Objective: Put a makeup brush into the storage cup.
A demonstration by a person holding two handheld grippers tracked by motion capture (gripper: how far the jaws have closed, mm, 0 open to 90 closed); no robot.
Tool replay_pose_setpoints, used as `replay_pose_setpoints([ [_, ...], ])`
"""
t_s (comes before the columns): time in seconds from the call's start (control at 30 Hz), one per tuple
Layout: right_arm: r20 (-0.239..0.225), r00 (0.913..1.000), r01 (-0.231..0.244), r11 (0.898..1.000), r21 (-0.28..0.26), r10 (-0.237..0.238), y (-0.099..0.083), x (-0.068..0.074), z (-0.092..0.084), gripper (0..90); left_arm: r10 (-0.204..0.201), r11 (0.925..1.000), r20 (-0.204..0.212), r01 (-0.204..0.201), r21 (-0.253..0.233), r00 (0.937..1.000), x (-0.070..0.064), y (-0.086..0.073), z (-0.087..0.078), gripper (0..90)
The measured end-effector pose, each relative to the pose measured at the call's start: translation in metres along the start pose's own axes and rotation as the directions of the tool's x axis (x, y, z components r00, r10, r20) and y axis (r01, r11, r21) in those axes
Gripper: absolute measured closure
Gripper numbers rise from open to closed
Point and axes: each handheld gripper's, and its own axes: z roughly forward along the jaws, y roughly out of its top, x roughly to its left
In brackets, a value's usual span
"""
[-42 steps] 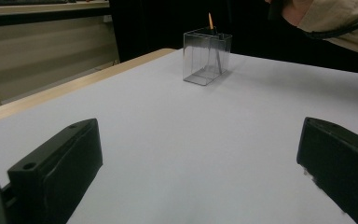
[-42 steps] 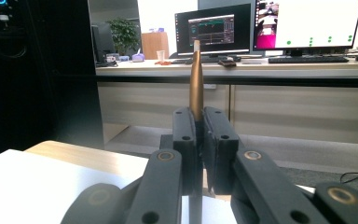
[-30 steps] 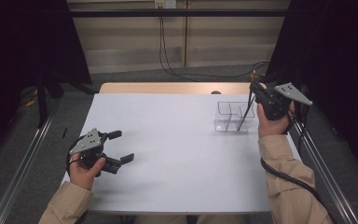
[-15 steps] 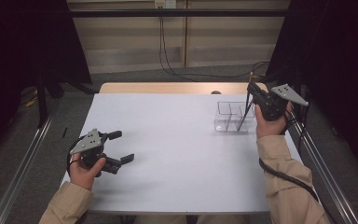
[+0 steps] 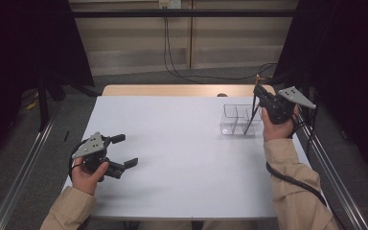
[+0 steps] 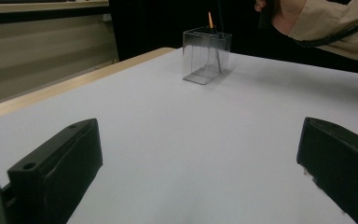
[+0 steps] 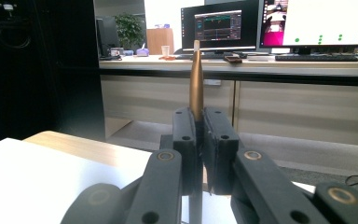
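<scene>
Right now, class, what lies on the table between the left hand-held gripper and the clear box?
Nothing: in the high view, bare white table separates left hand-held gripper from clear box.

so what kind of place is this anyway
Most likely a lab or office set up for recording hand work. A white table stands between black curtains, and the view from the right hand-held gripper shows a desk with computer monitors and a keyboard.

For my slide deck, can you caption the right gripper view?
Right gripper shut on a gold-tipped pen, desk monitors behind.
</scene>
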Motion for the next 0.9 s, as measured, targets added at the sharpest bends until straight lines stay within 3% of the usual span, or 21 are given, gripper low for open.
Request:
replay_pose_setpoints([
  [0.9,0.0,1.0,-0.007,1.0,0.017,0.007,-0.017,-0.003,0.001,83.7,0.003,1.0,-0.005,-0.003,0.007,1.0,0.0,0.0,0.0,0.0],
])
